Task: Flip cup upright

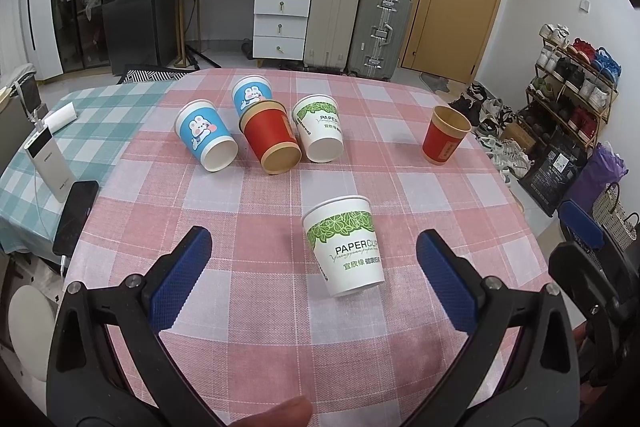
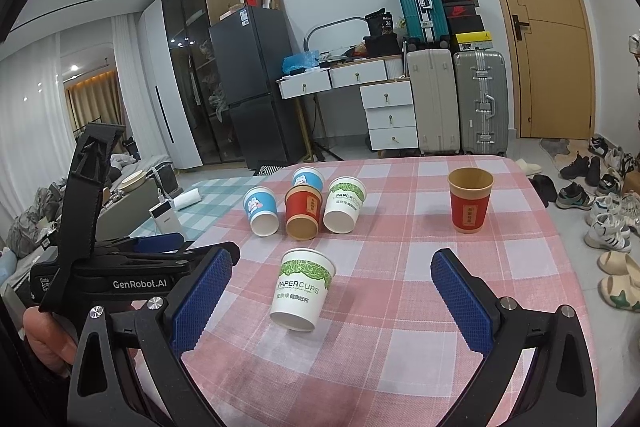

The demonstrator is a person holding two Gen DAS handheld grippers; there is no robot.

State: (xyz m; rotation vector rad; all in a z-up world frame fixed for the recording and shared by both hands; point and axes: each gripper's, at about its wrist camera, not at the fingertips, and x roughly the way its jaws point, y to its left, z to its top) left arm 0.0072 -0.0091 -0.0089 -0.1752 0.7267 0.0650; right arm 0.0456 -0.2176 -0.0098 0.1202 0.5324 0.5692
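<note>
My left tongs (image 1: 314,281) spread wide above the pink check cloth (image 1: 248,307), nothing between them. My right tongs (image 2: 332,301) likewise spread, empty. Near cup (image 1: 344,247), white with green leaf band, lies tipped on the cloth just ahead of both, between the pads in line of sight, not touched. Its mouth faces me. Further off, a cluster on their sides, touching: blue cup (image 1: 206,137), red cup (image 1: 272,137), second green cup (image 1: 320,131), another blue one (image 1: 252,95) behind. Well apart to the right, one red cup upright (image 1: 446,135).
</note>
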